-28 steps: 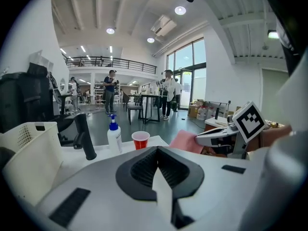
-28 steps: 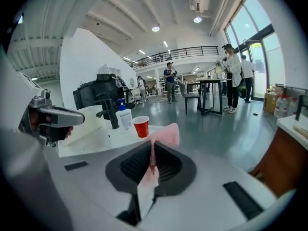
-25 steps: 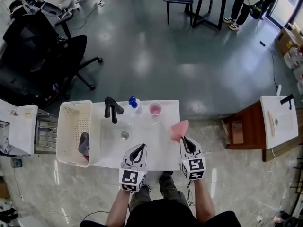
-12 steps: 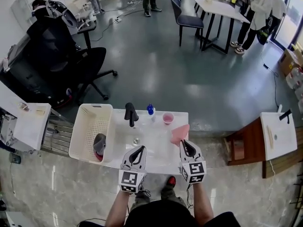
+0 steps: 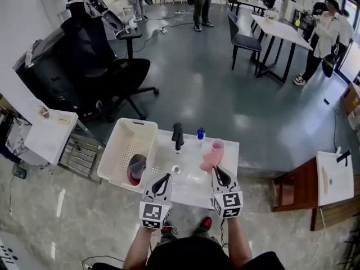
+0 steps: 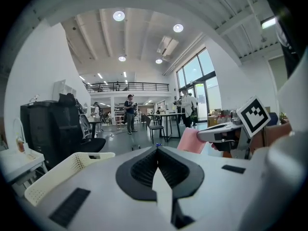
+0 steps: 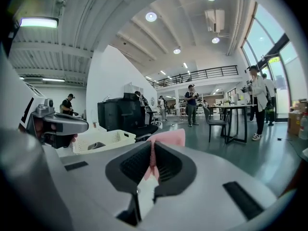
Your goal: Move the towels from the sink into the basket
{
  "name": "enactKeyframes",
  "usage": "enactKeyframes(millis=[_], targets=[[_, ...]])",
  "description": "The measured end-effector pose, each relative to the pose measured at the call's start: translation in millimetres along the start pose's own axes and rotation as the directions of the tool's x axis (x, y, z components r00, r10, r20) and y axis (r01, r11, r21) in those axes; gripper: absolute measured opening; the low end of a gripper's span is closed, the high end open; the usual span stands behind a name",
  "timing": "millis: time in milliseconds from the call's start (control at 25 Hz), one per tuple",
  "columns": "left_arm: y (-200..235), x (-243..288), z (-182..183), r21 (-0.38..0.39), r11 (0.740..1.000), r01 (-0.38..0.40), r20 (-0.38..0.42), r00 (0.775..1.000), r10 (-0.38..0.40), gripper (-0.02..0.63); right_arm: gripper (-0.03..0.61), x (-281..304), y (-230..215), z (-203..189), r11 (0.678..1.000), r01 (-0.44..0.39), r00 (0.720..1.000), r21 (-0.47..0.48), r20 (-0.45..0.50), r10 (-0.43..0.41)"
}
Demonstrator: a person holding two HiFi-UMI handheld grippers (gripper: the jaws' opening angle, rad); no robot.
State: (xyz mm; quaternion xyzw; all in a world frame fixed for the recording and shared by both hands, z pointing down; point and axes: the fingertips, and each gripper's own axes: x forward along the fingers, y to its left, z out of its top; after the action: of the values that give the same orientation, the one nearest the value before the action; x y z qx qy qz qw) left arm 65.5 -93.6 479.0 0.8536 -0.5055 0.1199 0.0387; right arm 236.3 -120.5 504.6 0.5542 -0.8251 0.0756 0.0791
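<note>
My right gripper (image 5: 216,171) is shut on a pink towel (image 5: 212,157) and holds it in the air over the right side of the white sink (image 5: 194,176). In the right gripper view the pink towel (image 7: 168,137) is pinched between the jaws of that gripper (image 7: 153,158). My left gripper (image 5: 166,178) hovers over the sink's front edge; its jaws (image 6: 156,150) meet with nothing between them. The white basket (image 5: 128,145) stands at the sink's left, with a grey and a pink towel (image 5: 135,167) lying in it.
A black faucet (image 5: 178,135), a blue bottle (image 5: 200,133) and a pink cup (image 5: 218,145) stand along the sink's far edge. A black office chair (image 5: 95,66) is behind the basket, a white side table (image 5: 48,136) at left. People stand near tables far off.
Both grippers have risen, the right one lifting the pink towel higher above the sink. The head view has tilted up, showing more of the room.
</note>
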Motion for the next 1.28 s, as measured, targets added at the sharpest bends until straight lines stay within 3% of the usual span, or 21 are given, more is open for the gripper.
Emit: enactKeyframes(millis=[600,1280], targets=[[89.3,-107.8,-21.9,-0.038,0.971,-0.234,-0.004,0.972,0.234,0.006,0.043,43.4,143.7,35.1,0.967,-0.246,0.966,-0.073,0.060,0.251],[164.7,-197.3,-50.1,-0.096,0.911,-0.402,-0.026,0.916,0.401,0.006,0.043,75.1,286.4,42.9,0.881,-0.449,0.888,-0.148,0.040,0.459]])
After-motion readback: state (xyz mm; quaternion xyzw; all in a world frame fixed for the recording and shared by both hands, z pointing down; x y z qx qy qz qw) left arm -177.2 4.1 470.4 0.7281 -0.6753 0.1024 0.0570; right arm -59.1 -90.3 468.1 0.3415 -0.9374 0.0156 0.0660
